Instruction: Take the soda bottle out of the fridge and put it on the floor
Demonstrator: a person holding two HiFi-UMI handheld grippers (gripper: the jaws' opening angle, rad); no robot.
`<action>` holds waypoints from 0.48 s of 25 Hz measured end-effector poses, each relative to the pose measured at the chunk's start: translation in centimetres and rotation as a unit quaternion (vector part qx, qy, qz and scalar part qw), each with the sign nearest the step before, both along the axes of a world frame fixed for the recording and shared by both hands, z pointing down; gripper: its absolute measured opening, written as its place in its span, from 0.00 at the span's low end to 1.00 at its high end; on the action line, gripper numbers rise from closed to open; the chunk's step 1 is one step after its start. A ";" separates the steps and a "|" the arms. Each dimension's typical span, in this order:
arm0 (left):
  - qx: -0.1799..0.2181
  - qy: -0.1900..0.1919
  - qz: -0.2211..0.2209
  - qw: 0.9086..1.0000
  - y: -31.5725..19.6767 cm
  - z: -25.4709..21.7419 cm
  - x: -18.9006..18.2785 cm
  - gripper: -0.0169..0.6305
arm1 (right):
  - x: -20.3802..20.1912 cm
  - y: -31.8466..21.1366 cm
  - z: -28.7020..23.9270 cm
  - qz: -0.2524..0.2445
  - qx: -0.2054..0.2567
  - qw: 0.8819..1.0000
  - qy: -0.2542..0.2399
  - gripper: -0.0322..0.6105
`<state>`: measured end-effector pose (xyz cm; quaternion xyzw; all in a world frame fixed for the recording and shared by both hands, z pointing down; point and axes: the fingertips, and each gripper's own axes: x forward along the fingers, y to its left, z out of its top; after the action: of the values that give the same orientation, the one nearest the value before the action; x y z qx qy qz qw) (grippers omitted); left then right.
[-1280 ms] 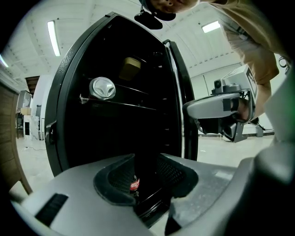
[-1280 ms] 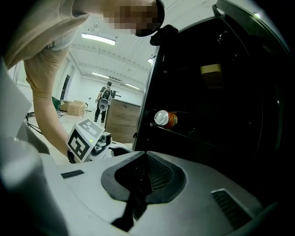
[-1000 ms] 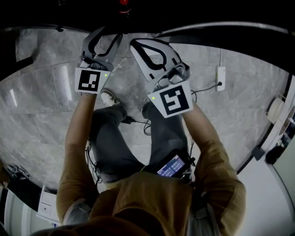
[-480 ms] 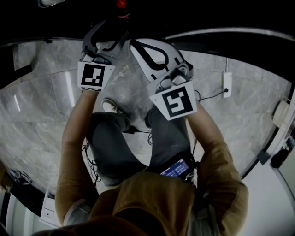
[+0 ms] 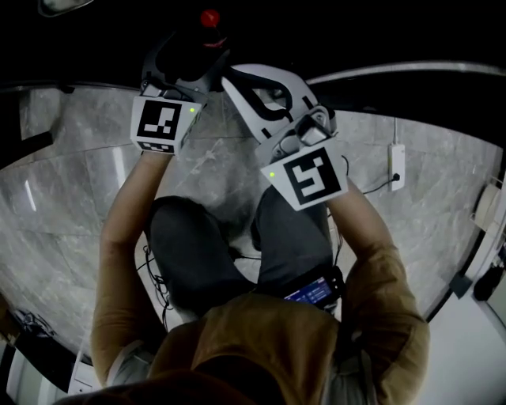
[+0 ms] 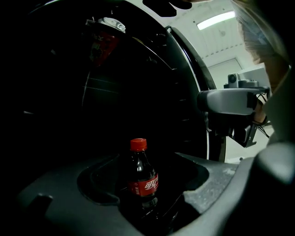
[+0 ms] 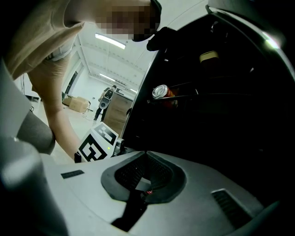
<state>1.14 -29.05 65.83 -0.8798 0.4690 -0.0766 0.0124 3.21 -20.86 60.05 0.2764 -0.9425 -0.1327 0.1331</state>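
The soda bottle point(image 6: 140, 179) is dark with a red cap and red label. It stands upright in the dark fridge. In the head view only its red cap point(image 5: 209, 17) shows. My left gripper point(image 5: 198, 39) reaches into the fridge. Its jaws have just been opening and stand wide on either side of the bottle, their pads apart from it. My right gripper point(image 5: 231, 79) hangs beside it at the fridge opening. Its fingertips point(image 7: 146, 153) meet, shut on nothing.
A red drink can point(image 6: 105, 39) lies on an upper fridge shelf, and a can point(image 7: 161, 92) shows from the right too. The fridge's edge point(image 6: 196, 87) curves down on the right. Grey marble floor point(image 5: 71, 182) lies below, with a power strip point(image 5: 397, 162) and cables.
Both grippers have moved further toward the dark fridge and sunk lower. The left jaws have spread wider. The red cap has come more fully into the head view.
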 end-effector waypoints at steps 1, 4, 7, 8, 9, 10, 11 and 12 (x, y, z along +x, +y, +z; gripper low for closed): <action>0.005 -0.001 0.002 1.000 -0.3 0.4 0.0 0.54 | 0.0 -0.3 0.4 0.000 0.004 1.000 -0.001 0.05; 0.008 0.012 0.008 1.000 -0.7 1.7 0.0 0.55 | 0.0 -0.4 1.7 0.003 0.014 1.000 0.001 0.05; 0.017 0.012 0.013 1.000 -0.8 2.8 0.1 0.55 | 0.0 -0.2 2.7 0.001 0.023 1.000 0.003 0.05; 0.019 0.011 0.015 1.000 -0.9 3.1 0.1 0.55 | 0.0 -0.2 2.9 0.001 0.026 1.000 0.002 0.05; 0.021 0.009 0.018 1.000 -1.0 3.4 0.2 0.55 | 0.0 -0.3 3.0 0.001 0.029 1.000 0.003 0.05; 0.021 0.008 0.020 1.000 -1.0 3.6 0.4 0.55 | 0.1 -0.4 3.2 0.002 0.031 1.000 0.003 0.05; 0.021 0.007 0.022 1.000 -1.0 3.8 0.5 0.55 | 0.1 -0.4 3.3 0.002 0.032 0.999 0.005 0.05; 0.021 0.006 0.024 0.999 -1.0 3.9 0.7 0.55 | 0.2 -0.4 3.4 0.003 0.034 0.999 0.006 0.05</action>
<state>1.87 -30.01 69.76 -0.8907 0.4495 -0.0616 0.0299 3.41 -21.22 63.47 0.2823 -0.9360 -0.1656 0.1298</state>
